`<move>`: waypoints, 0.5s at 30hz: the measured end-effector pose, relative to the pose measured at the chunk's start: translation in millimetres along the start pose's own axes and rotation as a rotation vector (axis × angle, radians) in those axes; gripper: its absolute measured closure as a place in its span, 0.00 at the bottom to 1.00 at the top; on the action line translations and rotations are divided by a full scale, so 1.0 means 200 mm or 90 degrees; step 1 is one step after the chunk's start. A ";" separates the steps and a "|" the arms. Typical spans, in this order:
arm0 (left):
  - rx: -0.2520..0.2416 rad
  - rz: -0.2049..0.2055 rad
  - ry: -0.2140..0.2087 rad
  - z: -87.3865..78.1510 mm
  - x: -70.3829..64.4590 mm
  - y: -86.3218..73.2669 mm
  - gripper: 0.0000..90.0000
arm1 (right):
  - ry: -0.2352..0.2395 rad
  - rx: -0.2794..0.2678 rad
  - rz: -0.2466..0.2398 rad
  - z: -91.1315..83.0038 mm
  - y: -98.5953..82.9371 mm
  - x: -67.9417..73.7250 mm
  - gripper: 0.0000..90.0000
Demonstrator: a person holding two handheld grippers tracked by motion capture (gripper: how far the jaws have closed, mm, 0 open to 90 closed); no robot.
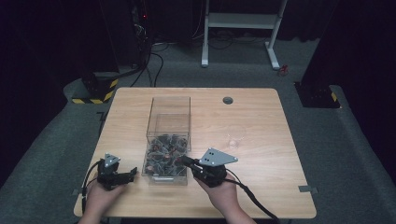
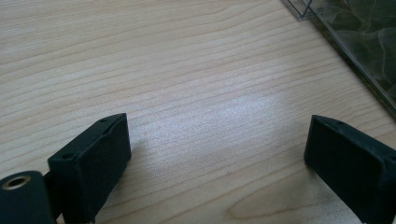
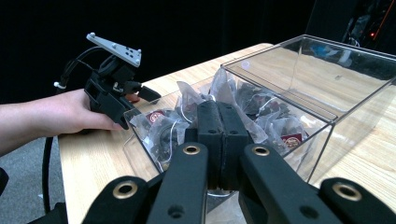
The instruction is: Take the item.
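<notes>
At lower centre of the high view, our right gripper (image 1: 185, 161) pokes its closed fingers (image 3: 210, 126) into the clear box (image 1: 169, 122), above the tea bags (image 3: 261, 109). At lower left, our left gripper (image 1: 132, 174) fingers (image 2: 95, 158) gape over the desk (image 2: 187, 74).

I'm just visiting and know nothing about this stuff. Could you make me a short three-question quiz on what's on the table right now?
1. True or false: the left hand-held gripper has its jaws spread apart over bare table.
2. What does the clear box hold?
A. tea bags
B. screws
C. coins
3. Fill in: the right hand-held gripper points at the box with its jaws ____.

Key:
1. True.
2. A, tea bags in pale pouches.
3. Closed; whether they pinch a bag cannot be told.
</notes>
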State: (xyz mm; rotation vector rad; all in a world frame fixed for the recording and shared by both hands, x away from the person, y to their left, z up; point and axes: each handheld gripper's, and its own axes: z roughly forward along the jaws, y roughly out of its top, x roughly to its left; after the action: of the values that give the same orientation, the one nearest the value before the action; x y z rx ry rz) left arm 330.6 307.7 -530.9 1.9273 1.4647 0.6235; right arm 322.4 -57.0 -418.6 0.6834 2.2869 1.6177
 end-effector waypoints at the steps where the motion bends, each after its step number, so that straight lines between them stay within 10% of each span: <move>1: 0.000 0.000 0.000 0.00 0.00 0.00 0.08 | -0.001 -0.001 -0.003 0.00 0.00 0.00 1.00; 15: 0.000 0.000 0.000 0.00 0.00 0.00 0.08 | -0.019 -0.007 -0.002 -0.06 -0.04 -0.05 1.00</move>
State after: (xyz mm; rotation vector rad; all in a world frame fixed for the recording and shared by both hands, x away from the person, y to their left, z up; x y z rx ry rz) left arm 330.5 307.7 -530.9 1.9274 1.4649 0.6235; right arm 324.4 -74.6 -421.7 0.6967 2.2565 1.6070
